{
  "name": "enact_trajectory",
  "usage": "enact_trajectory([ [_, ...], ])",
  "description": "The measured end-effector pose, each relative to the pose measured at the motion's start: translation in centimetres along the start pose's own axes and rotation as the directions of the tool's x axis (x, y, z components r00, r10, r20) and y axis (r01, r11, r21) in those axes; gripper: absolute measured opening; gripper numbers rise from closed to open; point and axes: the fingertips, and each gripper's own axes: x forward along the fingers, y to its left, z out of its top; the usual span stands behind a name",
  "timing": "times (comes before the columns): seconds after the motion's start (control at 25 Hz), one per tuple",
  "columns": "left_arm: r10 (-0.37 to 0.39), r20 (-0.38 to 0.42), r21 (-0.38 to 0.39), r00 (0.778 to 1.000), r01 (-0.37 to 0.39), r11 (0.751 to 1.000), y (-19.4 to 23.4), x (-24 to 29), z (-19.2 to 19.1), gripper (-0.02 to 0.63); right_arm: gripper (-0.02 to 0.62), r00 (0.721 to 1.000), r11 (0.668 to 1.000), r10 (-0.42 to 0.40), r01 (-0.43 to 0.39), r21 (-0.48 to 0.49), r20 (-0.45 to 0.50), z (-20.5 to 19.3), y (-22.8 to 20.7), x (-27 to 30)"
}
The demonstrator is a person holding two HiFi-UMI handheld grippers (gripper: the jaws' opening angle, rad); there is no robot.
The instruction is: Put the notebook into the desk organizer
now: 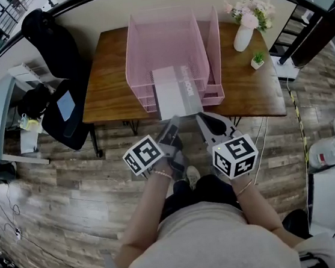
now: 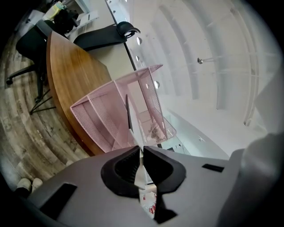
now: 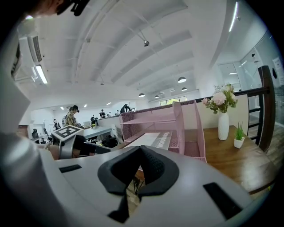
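A pink mesh desk organizer [image 1: 133,49] stands on the wooden table [image 1: 106,77]. A grey and white notebook [image 1: 177,92] lies flat in its lower tray, and its near end sticks out over the table's front edge. My left gripper [image 1: 172,122] is at the notebook's near left corner. In the left gripper view the notebook [image 2: 131,128] appears edge-on, with my left gripper [image 2: 142,153] shut on it. My right gripper [image 1: 201,119] hangs just off the near right corner, shut with nothing in it. The right gripper view shows its closed jaws [image 3: 140,148] short of the notebook [image 3: 153,139] and organizer [image 3: 151,117].
A white vase of flowers [image 1: 243,33] and a small potted plant [image 1: 258,60] stand on the table to the right of the organizer. A black office chair [image 1: 56,65] is at the table's left end. Wood floor lies below the front edge.
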Motion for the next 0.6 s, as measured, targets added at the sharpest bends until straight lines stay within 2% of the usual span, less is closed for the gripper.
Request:
enact_trajectory([
  [0.28, 0.036, 0.002, 0.026, 0.999, -0.036, 0.999, 0.5, 1.2, 0.8, 0.023, 0.012, 1.000, 1.000, 0.014, -0.014, 0.008, -0.009, 0.0, -0.4, 1.1],
  [0.6, 0.053, 0.081, 0.005, 0.995, -0.053, 0.999, 1.1, 2.5, 2.5, 0.021, 0.012, 1.000, 1.000, 0.021, -0.021, 0.010, -0.003, 0.6, -1.5, 2.3],
])
